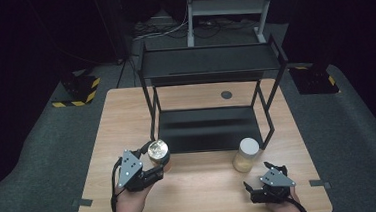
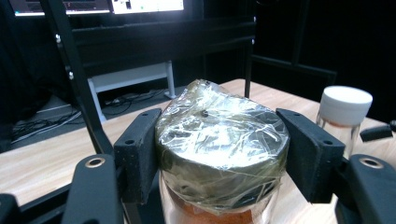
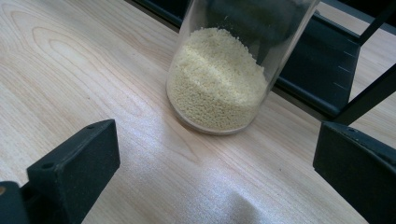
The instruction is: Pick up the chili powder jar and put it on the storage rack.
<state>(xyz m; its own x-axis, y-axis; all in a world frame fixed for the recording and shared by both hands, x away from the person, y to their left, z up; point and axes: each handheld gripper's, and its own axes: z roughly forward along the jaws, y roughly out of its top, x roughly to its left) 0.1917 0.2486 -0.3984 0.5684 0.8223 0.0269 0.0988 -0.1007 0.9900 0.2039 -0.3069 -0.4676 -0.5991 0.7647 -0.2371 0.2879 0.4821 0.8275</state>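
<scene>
My left gripper (image 1: pixel 159 164) (image 2: pixel 219 154) is shut on a glass jar of orange-brown powder (image 1: pixel 158 153) (image 2: pixel 219 154), both pads pressing just under its foil-wrapped lid, and holds it a little above the wooden table (image 1: pixel 206 185) near the rack's front left leg. A second glass jar with a white lid (image 1: pixel 246 154) (image 3: pixel 219 79) (image 2: pixel 343 114), partly filled with pale yellow grains, stands on the table at the right. My right gripper (image 1: pixel 254 181) (image 3: pixel 215 168) rests near the table's front right edge, open, its jaws wide apart and the grain jar beyond them.
A black two-level metal rack (image 1: pixel 208 64) stands at the table's middle and back, its lower shelf (image 1: pixel 207 129) just behind both jars. Bare wood lies between the two grippers. Beyond the table are dark floor and a grey stand.
</scene>
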